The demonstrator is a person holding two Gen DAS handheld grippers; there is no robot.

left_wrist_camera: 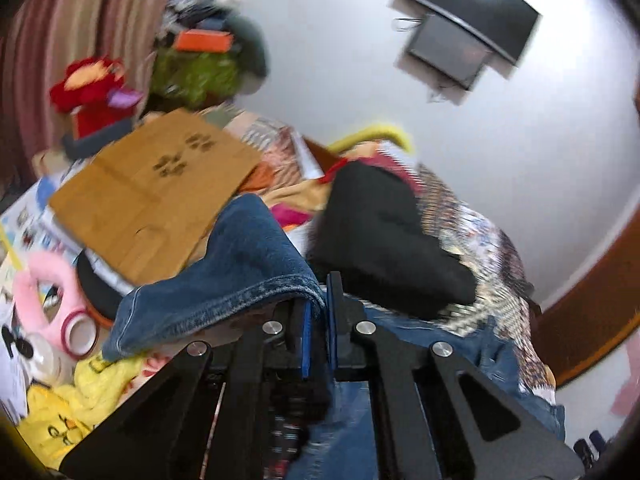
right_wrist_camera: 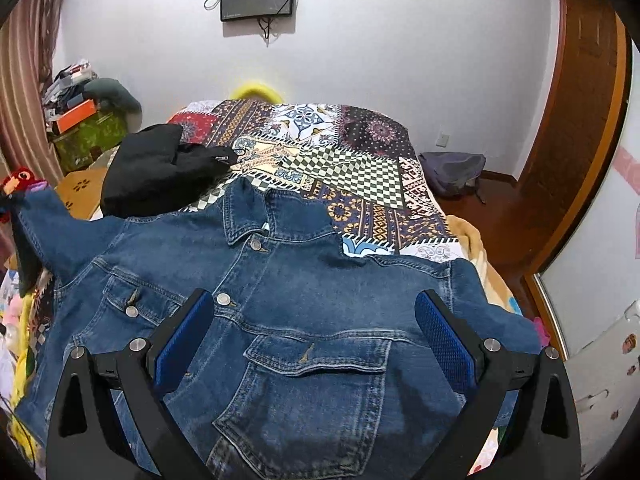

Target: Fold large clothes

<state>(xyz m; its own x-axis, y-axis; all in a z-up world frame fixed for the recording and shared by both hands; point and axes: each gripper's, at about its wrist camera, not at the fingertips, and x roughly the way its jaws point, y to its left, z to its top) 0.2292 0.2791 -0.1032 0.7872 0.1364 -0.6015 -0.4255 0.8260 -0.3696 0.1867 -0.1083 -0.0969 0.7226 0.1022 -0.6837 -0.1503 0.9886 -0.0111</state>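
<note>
A: Where's the jacket (right_wrist_camera: 280,300)?

B: Lying front-up on the bed (right_wrist_camera: 360,168). I'm pinching its sleeve (left_wrist_camera: 224,280) in the left gripper (left_wrist_camera: 318,320), lifting it to fold inward.

A: Right gripper (right_wrist_camera: 316,340)?

B: Hovering spread wide, holding nothing.

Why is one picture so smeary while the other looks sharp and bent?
Left wrist view: motion blur smears the cardboard and wall screens, with ceiling-light glare on the upper screen. Right wrist view: crisp and evenly lit, the denim jacket sharp, but fisheye distortion curves the door frame.
</note>
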